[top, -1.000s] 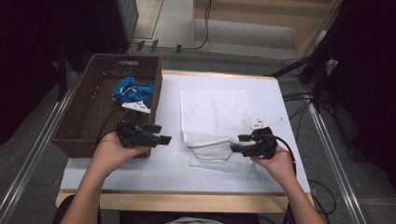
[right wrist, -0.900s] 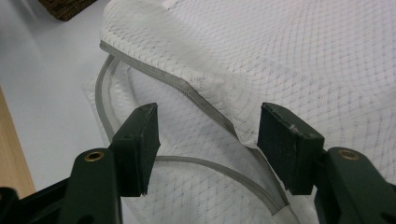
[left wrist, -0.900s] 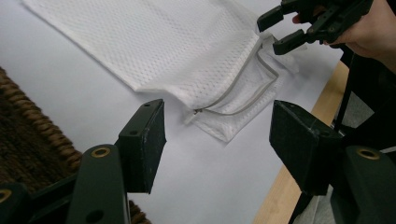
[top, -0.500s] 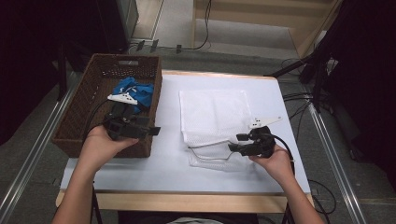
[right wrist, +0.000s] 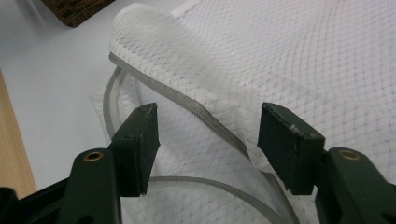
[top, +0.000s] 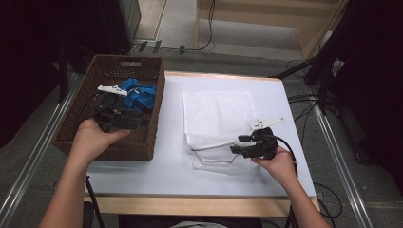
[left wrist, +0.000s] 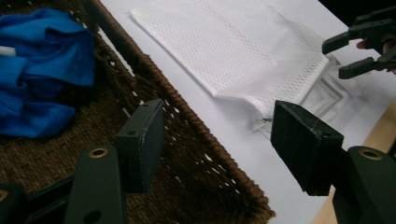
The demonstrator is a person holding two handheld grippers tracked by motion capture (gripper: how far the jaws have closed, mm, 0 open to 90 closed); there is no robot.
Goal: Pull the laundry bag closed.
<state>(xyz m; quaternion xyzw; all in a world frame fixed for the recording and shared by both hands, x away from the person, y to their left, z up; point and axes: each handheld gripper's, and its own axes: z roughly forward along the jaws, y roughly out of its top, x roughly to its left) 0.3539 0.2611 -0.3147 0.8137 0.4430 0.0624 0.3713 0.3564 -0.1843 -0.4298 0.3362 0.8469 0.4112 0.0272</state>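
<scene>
A white mesh bag lies flat mid-table, its zippered mouth toward the near edge and standing open. My right gripper is at that mouth, open. In the right gripper view its jaws straddle the raised zipper edge of the bag, pads apart from it. A blue cloth lies crumpled in the brown wicker basket at the left. My left gripper hovers over the basket's near right part, open and holding nothing. The left gripper view has its jaws over the basket rim, the cloth beyond.
The left gripper view also shows the bag and my right gripper farther off. The white tabletop ends in a wooden front edge. Cables trail on the floor at the right.
My left hand has moved left from the table beside the basket to above the basket's inside and risen slightly. The right hand has kept still at the bag's mouth.
</scene>
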